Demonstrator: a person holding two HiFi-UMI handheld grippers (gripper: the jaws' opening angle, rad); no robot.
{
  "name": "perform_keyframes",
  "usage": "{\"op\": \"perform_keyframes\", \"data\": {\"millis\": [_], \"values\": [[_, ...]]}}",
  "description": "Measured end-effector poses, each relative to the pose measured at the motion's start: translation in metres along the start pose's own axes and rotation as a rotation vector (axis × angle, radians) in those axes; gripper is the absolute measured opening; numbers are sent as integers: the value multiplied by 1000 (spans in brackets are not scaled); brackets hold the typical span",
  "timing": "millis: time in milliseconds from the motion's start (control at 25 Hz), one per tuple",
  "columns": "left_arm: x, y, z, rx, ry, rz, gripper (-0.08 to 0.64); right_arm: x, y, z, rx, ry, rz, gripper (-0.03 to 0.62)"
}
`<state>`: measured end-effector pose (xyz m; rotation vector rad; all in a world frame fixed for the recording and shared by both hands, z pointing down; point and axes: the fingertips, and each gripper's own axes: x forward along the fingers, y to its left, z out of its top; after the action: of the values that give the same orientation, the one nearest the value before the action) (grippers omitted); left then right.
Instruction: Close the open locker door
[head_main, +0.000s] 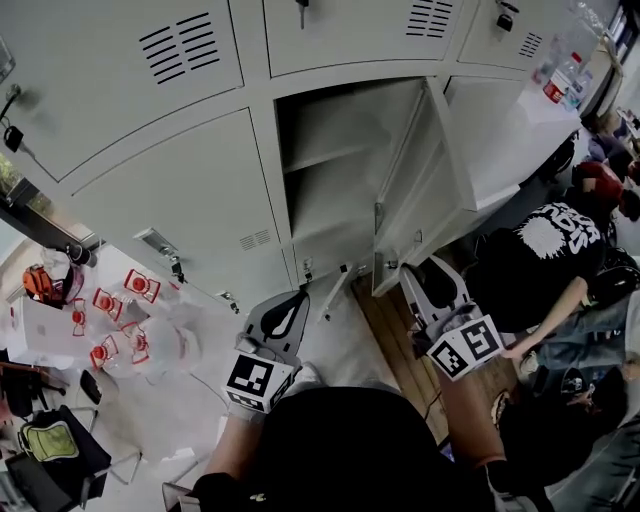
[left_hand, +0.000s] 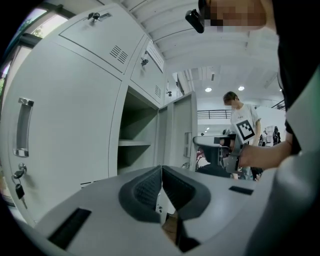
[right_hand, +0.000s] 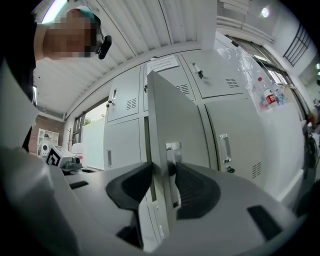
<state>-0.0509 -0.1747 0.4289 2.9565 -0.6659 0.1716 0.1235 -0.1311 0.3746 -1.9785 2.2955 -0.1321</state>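
Note:
A grey locker bay (head_main: 330, 170) stands open in the middle of the locker wall. Its door (head_main: 425, 170) swings out toward me on the right. My right gripper (head_main: 408, 270) is at the door's lower free edge. In the right gripper view the door (right_hand: 175, 115) runs edge-on between the jaws, and the right gripper (right_hand: 167, 170) is shut on it beside a small metal handle (right_hand: 172, 150). My left gripper (head_main: 300, 296) hangs in front of the open bay, below its floor. The left gripper (left_hand: 161, 170) is shut with nothing in it. The bay's inner shelf (left_hand: 132, 143) is bare.
A person in a black T-shirt (head_main: 540, 260) crouches close on the right of the door. A table with several red-labelled cups (head_main: 120, 310) stands at the left, with a chair and bag (head_main: 50, 440) below it. Keys (left_hand: 19, 182) hang from the neighbouring locker.

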Motion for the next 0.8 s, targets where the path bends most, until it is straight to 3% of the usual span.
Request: {"op": "perform_keyframes", "data": {"millis": [320, 800], "values": [[-27, 36, -1, -2, 0, 20, 23, 38, 39, -1, -9, -5, 43, 141], [-49, 76, 8, -15, -17, 173, 23, 101, 71, -5, 5, 15, 216, 141]]}}
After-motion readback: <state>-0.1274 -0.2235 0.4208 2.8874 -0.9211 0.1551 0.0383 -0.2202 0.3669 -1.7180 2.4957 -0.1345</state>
